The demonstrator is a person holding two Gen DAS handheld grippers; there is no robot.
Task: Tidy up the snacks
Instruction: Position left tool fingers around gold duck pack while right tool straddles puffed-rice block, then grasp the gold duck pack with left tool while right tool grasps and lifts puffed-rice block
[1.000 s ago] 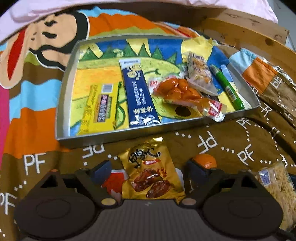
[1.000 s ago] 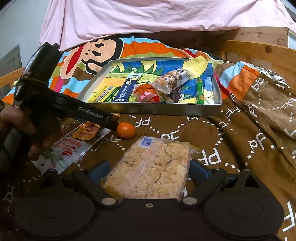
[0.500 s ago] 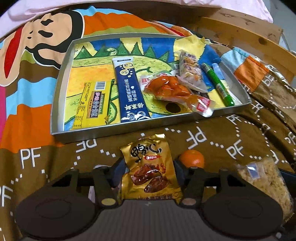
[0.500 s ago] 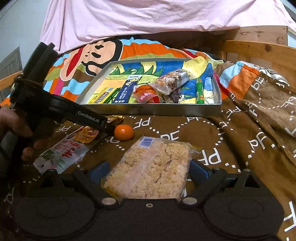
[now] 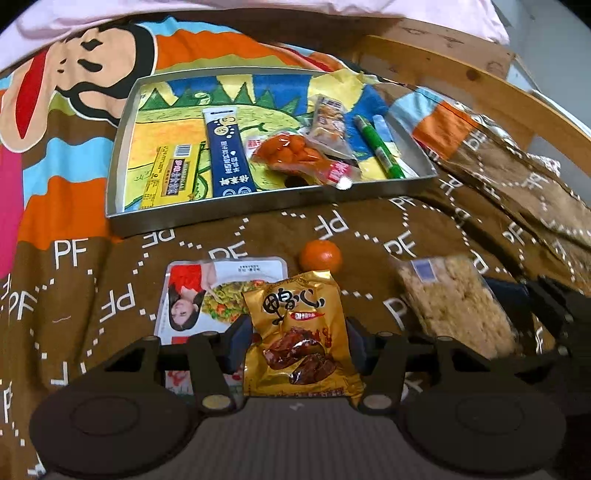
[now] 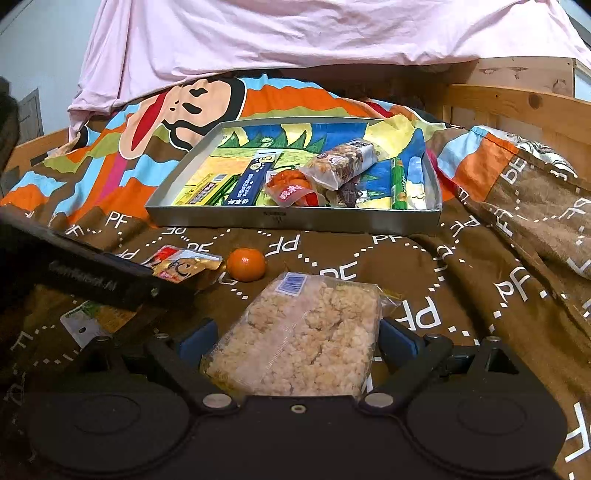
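Observation:
My left gripper is shut on a gold snack packet, pinched at both sides and held a little above the brown blanket. Under it lies a white flat packet with a printed picture. A small orange sits just beyond. My right gripper has its blue pads against both sides of a clear packet of rice crackers, which rests on the blanket. The metal tray stands farther back with several snacks inside. In the right wrist view the left gripper's black body crosses the left side.
The tray holds a yellow bar, a blue stick pack, an orange snack bag, a nut bar and a green pen. Wooden bed rails run behind and to the right. A pink sheet hangs behind.
The left jaws closed onto the gold packet. The left gripper then drew back from the tray with it, uncovering the white packet. The right gripper and the rice crackers stayed still.

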